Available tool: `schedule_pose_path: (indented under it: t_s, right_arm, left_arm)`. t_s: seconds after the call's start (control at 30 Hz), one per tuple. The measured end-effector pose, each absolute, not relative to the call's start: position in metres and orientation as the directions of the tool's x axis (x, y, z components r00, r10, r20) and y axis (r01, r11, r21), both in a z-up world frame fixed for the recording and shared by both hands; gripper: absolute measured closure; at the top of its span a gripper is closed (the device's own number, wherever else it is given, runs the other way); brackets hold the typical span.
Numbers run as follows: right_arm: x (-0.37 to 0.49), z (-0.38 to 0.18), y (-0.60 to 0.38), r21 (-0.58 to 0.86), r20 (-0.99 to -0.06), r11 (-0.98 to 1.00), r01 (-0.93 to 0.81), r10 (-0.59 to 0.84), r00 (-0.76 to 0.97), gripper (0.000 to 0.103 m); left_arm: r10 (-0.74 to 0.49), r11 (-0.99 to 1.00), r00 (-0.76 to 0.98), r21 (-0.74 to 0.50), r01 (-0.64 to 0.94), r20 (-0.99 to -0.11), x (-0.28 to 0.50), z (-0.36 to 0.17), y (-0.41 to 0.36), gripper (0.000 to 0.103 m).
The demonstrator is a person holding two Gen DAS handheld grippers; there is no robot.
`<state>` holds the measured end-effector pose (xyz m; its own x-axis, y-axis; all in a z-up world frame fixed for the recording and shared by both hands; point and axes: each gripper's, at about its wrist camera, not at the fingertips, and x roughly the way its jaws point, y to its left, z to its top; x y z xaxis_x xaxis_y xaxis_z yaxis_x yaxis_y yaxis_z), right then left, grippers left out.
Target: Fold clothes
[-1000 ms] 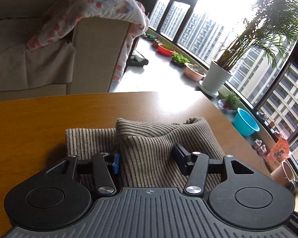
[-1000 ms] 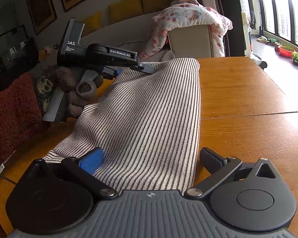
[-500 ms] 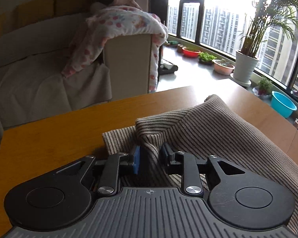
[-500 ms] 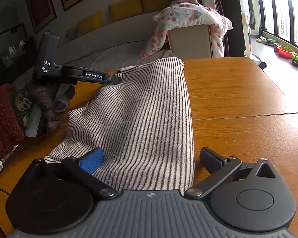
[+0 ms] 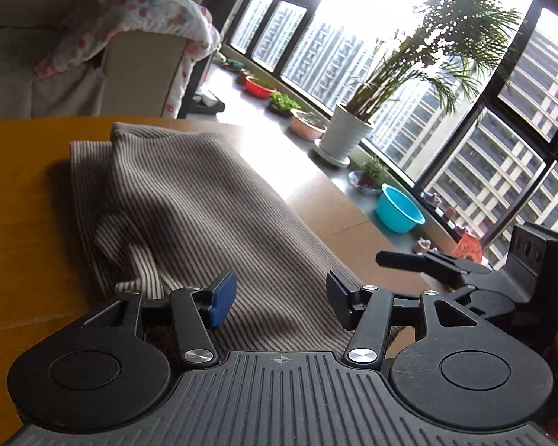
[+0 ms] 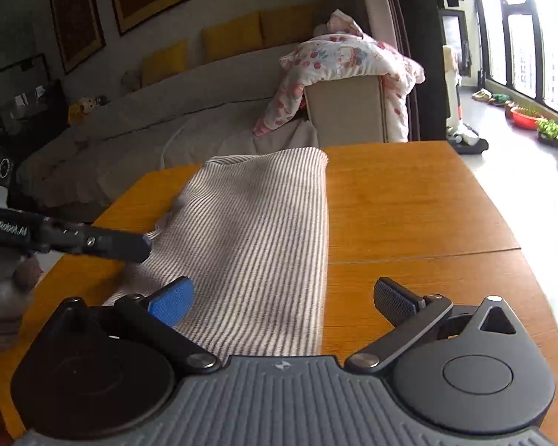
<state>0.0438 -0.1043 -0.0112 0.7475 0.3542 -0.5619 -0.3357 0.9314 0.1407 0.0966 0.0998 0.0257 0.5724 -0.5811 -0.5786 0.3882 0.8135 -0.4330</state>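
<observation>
Left tongs (image 5: 281,299) opening over striped garment (image 5: 189,208), right tongs (image 6: 282,299) spread wide, holding nothing

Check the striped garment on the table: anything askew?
Yes. The striped garment is rumpled along its left edge near the left tool, whose jaws are opening; a lower layer sticks out unaligned at the far end.

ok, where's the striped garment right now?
The striped garment lies on the wooden table, left of centre in the right wrist view, running from between the open right gripper toward the sofa end.
</observation>
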Motion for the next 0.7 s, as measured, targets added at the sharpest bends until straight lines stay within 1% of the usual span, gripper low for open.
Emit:
schedule_pose_path:
  t_s: [0.07, 0.1, 0.17, 0.2, 0.23, 0.3, 0.37, 0.4, 0.47, 0.53, 0.67, 0.7]
  right_arm:
    - [0.038, -0.02, -0.102, 0.062, -0.603, 0.94, -0.337, 0.304, 0.737, 0.002]
    - [0.035, -0.024, -0.1, 0.022, -0.622, 0.941, -0.338, 0.277, 0.732, 0.004]
    - [0.029, -0.03, -0.097, -0.046, -0.651, 0.937, -0.346, 0.235, 0.722, 0.005]
    - [0.026, -0.026, -0.094, -0.062, -0.654, 0.928, -0.367, 0.24, 0.718, 0.005]
    - [0.022, -0.019, -0.09, -0.091, -0.65, 0.914, -0.395, 0.247, 0.719, 0.012]
    - [0.01, -0.001, -0.08, -0.162, -0.609, 0.874, -0.459, 0.277, 0.743, 0.02]
    - [-0.008, 0.013, -0.066, -0.212, -0.579, 0.799, -0.562, 0.361, 0.731, 0.024]
    - [-0.016, 0.017, -0.057, -0.235, -0.576, 0.755, -0.612, 0.399, 0.714, 0.028]
    - [-0.029, 0.015, -0.036, -0.282, -0.598, 0.664, -0.692, 0.443, 0.668, 0.029]
    - [-0.038, 0.005, -0.017, -0.332, -0.623, 0.583, -0.742, 0.455, 0.636, 0.029]
    - [-0.043, -0.019, 0.013, -0.455, -0.636, 0.478, -0.751, 0.416, 0.65, 0.029]
    - [-0.042, -0.024, 0.017, -0.478, -0.633, 0.468, -0.743, 0.403, 0.661, 0.033]
  left_arm:
    - [-0.57, 0.821, 0.542, -0.414, 0.393, -0.617, 0.089, 0.011, 0.094, 0.045]
    - [-0.563, 0.825, 0.554, -0.385, 0.413, -0.613, 0.084, 0.009, 0.093, 0.045]
    - [-0.536, 0.839, 0.572, -0.317, 0.442, -0.621, 0.074, 0.009, 0.091, 0.045]
    - [-0.52, 0.846, 0.578, -0.289, 0.447, -0.629, 0.07, 0.011, 0.09, 0.043]
    - [-0.498, 0.859, 0.592, -0.264, 0.44, -0.634, 0.066, 0.014, 0.092, 0.041]
    - [-0.452, 0.881, 0.62, -0.211, 0.424, -0.641, 0.056, 0.02, 0.095, 0.029]
    - [-0.414, 0.9, 0.655, -0.174, 0.4, -0.632, 0.046, 0.027, 0.102, 0.027]
    - [-0.398, 0.908, 0.673, -0.163, 0.386, -0.623, 0.041, 0.03, 0.107, 0.023]
    - [-0.377, 0.92, 0.699, -0.158, 0.358, -0.608, 0.034, 0.035, 0.117, 0.017]
    - [-0.367, 0.924, 0.708, -0.148, 0.352, -0.604, 0.029, 0.04, 0.122, 0.017]
    - [-0.385, 0.907, 0.692, -0.113, 0.405, -0.611, 0.016, 0.044, 0.12, 0.01]
    - [-0.397, 0.899, 0.684, -0.109, 0.425, -0.611, 0.012, 0.044, 0.119, 0.008]
